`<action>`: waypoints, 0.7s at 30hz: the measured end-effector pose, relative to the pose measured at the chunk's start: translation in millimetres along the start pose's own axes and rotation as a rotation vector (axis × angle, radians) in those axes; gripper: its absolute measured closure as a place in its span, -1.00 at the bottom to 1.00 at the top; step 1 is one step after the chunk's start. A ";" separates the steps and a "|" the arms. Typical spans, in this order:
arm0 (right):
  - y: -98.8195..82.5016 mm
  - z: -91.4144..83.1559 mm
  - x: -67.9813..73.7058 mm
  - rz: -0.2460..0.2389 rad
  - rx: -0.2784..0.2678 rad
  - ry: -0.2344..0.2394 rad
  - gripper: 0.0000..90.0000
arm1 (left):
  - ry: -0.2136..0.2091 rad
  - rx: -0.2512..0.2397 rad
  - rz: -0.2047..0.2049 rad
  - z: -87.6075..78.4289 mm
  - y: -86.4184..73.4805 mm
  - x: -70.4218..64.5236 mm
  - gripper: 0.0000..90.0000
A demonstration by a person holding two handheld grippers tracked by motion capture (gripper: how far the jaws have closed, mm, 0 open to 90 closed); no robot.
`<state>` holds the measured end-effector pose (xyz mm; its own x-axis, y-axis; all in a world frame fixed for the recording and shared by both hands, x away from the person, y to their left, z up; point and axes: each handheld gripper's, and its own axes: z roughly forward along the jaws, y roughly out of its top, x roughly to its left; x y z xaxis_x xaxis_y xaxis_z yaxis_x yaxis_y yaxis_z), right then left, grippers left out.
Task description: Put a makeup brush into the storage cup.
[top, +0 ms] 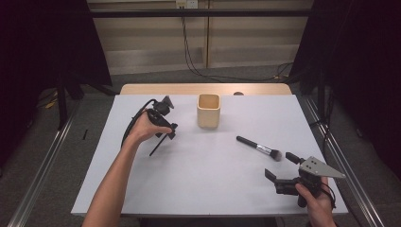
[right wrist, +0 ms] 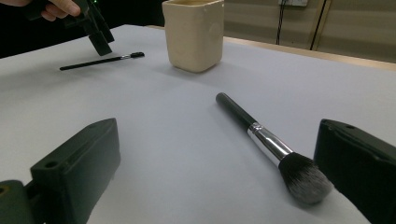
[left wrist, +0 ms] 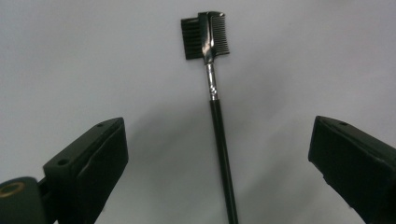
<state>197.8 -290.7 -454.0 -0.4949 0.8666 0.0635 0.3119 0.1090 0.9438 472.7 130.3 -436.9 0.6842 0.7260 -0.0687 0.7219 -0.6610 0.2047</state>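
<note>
Left gripper [top: 166,133] hangs over the left half of the light grey table [top: 198,189], nearer the far edge than the near one, jaws spread wide & pointing down at a thin black-handled brow comb-brush w/ a silver ferrule [left wrist: 215,107]. In the left gripper view that comb-brush lies flat on the table betw. the two jaws, touching neither; its toothed head sits at the far end, handle running back toward the camera. In the high view it shows as a slim black stick [top: 157,145] angling out below the gripper toward the near-left corner.

Right gripper [top: 282,166] sits near the near-right corner, held low, jaws also wide apart, nothing in them. Just beside it lies a black-handled makeup brush w/ a silver ferrule & dark fluffy bristle head [right wrist: 271,144]. In the right gripper view the bristle head is close to the right-hand jaw; can't tell if it touches. Handle points away toward the table centre. In the high view this brush [top: 259,147] lies flat, right of centre, bristle end nearest the right gripper.

A cream-coloured square ceramic cup [top: 208,110] stands upright at mid-table near the far edge, betw. the two tools & well apart from both. Open mouth up; inside too dim to read
</note>
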 end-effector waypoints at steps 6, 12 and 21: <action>-0.2 0.3 0.0 -0.001 0.003 0.002 -1.00 | 0.008 0.015 -0.008 3.4 1.6 -0.5 -0.55; -0.3 1.0 -0.1 -0.007 0.007 0.005 -0.99 | 0.018 0.031 -0.009 7.6 3.3 -2.4 -0.22; -0.5 1.0 0.1 -0.012 0.011 0.007 -0.99 | 0.050 0.065 -0.004 13.0 3.9 -5.0 0.14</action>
<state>198.4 -290.2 -454.8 -0.5045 0.8617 0.0548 0.3145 0.1243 0.9411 473.5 121.6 -448.4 0.6767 0.7360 -0.0206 0.7308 -0.6680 0.1402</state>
